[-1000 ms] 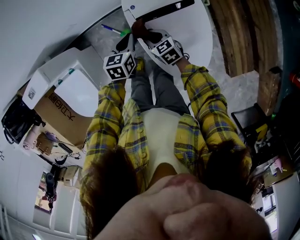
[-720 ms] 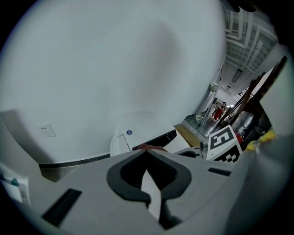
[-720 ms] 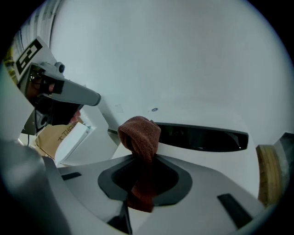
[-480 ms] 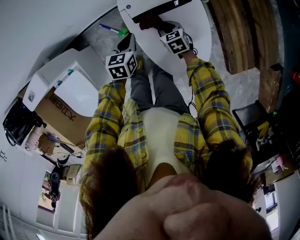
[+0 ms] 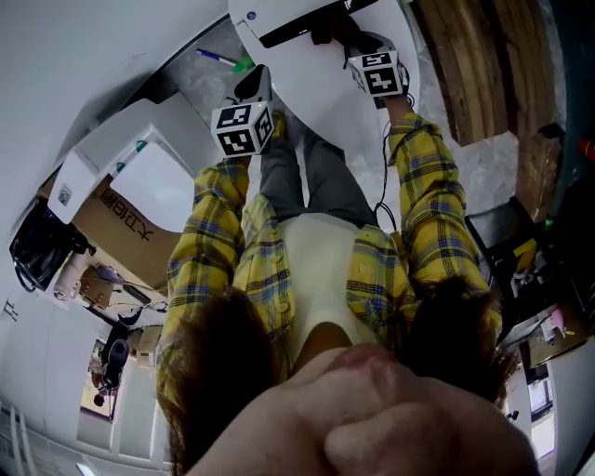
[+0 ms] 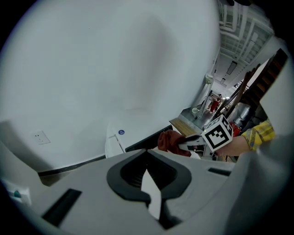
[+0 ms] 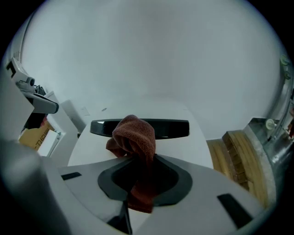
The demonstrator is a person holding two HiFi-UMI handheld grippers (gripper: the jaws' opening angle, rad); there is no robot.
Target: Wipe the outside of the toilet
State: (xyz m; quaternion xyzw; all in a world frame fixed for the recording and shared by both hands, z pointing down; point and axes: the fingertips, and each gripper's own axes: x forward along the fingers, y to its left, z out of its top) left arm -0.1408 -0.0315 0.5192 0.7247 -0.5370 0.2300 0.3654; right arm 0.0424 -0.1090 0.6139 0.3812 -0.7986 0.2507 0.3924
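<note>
The white toilet (image 5: 321,88) sits at the top of the head view, with a black strip (image 5: 302,28) across its back. My right gripper (image 5: 346,39) is shut on a rust-red cloth (image 5: 327,28), which rests on the lid against that strip. In the right gripper view the cloth (image 7: 133,135) bunches up beyond the jaws of the right gripper (image 7: 140,170), in front of the black strip (image 7: 172,128). My left gripper (image 5: 254,85) hangs beside the toilet's left edge, shut and holding nothing. The left gripper view looks past the left gripper (image 6: 147,173) to the cloth (image 6: 170,141).
A white cabinet-like unit (image 5: 139,153) and a cardboard box (image 5: 121,218) stand to the left. Wooden boards (image 5: 474,65) lie right of the toilet. A green-tipped stick (image 5: 228,60) lies on the floor behind the left gripper. My legs stand just before the bowl.
The right gripper has carried the cloth rightward along the black strip at the toilet's back. The left gripper has stayed about where it was.
</note>
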